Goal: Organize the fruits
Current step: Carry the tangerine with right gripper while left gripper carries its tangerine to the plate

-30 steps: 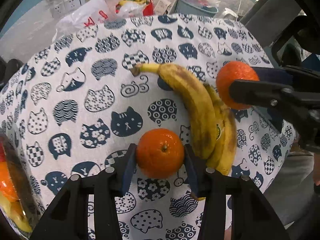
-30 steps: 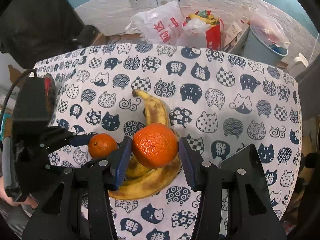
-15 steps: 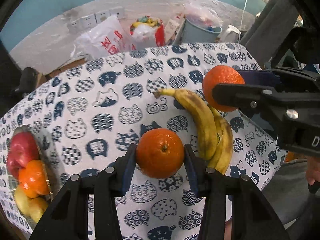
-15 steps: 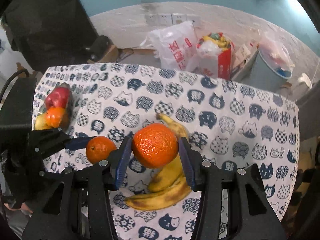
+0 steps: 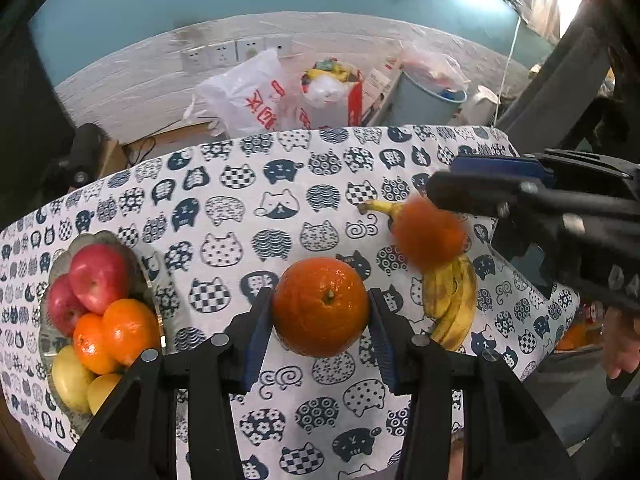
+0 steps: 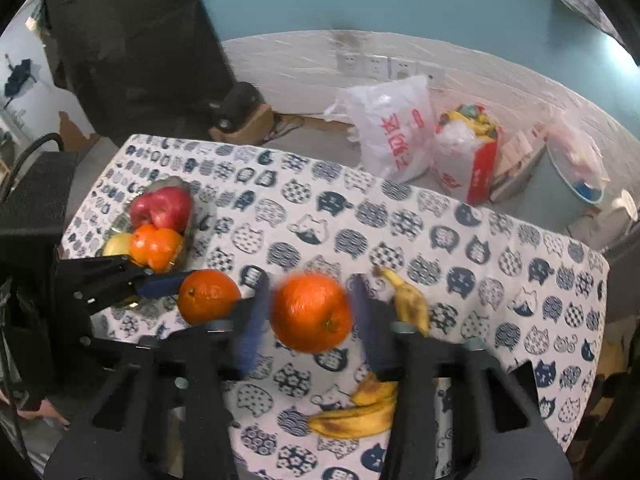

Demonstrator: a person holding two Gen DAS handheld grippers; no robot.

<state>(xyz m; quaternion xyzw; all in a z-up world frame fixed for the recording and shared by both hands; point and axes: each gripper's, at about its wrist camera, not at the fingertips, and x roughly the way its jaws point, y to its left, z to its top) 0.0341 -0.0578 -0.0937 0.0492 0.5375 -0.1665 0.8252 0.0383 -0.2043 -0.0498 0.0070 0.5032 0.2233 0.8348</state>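
Cat-print tablecloth (image 5: 280,184) covers the table, teal wall behind. We read this as the carry step. Left gripper (image 5: 320,320) is clamped on one orange (image 5: 320,306); right gripper (image 6: 310,314) is closing on a second orange (image 6: 311,311), blurred, contact unclear. Next we'd swing both over the fruit bowl (image 5: 54,264) at left and release. Count: two carried oranges, two bananas (image 5: 452,304) lying on the cloth, one bowl.
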